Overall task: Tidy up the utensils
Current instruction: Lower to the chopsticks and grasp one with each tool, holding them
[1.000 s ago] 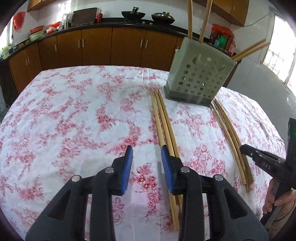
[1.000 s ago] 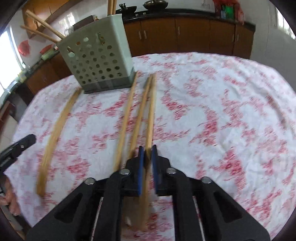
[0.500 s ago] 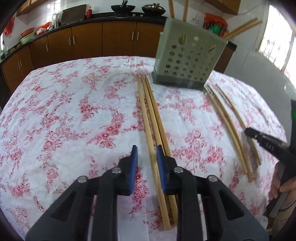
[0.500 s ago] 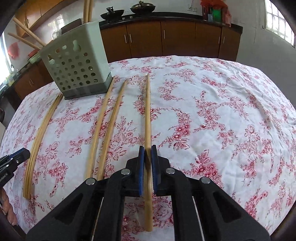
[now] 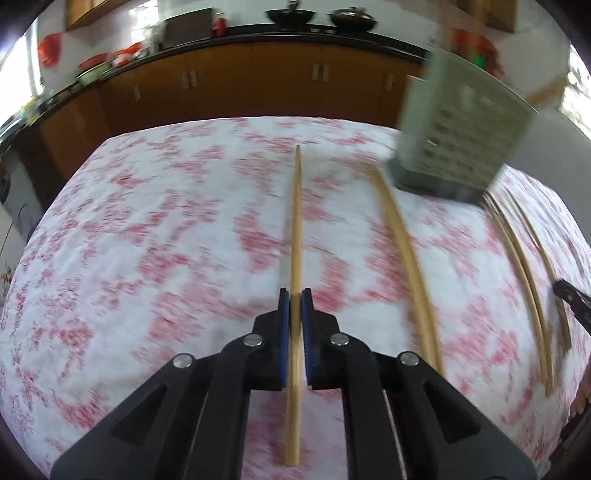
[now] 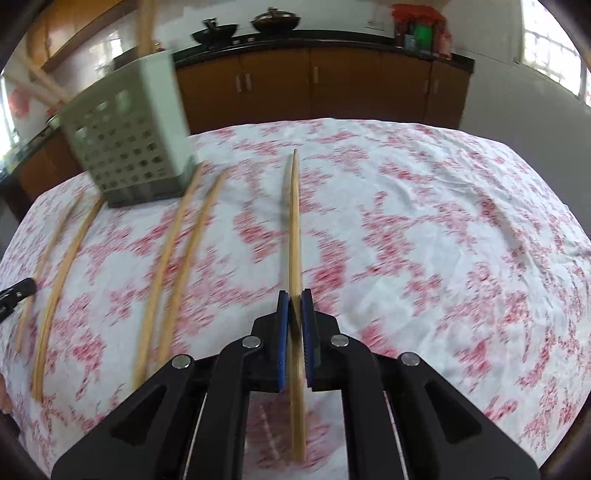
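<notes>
Left gripper (image 5: pixel 295 295) with black arms and blue pads pinched on one long pale bamboo chopstick (image 5: pixel 296 229), stick running straight ahead between the pads, tail end poking back under the gripper body. Right gripper (image 6: pixel 295 297) same build, pads pressed onto a second bamboo chopstick (image 6: pixel 294 221), also pointing forward over the white tablecloth with red floral print (image 6: pixel 424 229). Both views motion-blurred. Sage-green perforated plastic utensil holder (image 5: pixel 458 133) standing on the cloth, ahead and right in the left view, ahead and left (image 6: pixel 129 136) in the right view, blurred sticks jutting from its top. Two loose chopsticks (image 6: pixel 173 266) flat on the cloth beside the holder base, side by side; appear merged into one blurred stick in the left view (image 5: pixel 410 258). Another loose bundle of chopsticks (image 5: pixel 524 266) lying past the holder's far side, near the table edge. Brown wooden kitchen cabinets (image 6: pixel 332 85) with dark countertop behind, black woks (image 5: pixel 291 14) on top.
</notes>
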### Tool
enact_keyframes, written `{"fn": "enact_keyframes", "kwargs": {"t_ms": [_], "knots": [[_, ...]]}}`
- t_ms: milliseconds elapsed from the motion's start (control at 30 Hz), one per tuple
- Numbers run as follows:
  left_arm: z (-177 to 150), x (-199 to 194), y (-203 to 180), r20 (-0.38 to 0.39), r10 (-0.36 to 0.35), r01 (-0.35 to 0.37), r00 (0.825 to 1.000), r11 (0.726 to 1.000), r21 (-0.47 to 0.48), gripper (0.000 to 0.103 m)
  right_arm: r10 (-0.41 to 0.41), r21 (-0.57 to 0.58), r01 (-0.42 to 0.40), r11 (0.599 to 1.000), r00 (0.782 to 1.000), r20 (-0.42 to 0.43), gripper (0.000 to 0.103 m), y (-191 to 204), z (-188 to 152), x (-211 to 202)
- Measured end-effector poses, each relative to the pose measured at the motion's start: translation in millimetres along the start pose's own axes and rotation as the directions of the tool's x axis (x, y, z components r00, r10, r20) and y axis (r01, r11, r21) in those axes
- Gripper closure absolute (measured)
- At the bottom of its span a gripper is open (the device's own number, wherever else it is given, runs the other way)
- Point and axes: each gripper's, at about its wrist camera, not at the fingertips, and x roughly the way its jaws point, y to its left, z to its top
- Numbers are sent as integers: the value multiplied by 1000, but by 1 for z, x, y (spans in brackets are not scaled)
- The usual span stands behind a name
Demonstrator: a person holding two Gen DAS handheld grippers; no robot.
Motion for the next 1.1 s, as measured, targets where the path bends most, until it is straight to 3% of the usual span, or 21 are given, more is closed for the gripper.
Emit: {"fn": "enact_keyframes", "kwargs": {"t_ms": [400, 1100], "knots": [[4, 1, 21, 13, -20, 21, 1000, 998, -52, 93, -8, 14, 8, 1000, 1000, -1, 94, -7, 4, 5], [1, -1, 20, 15, -32, 33, 999, 997, -64, 93, -12, 8, 12, 1000, 1000, -1, 94, -6, 4, 4]]}}
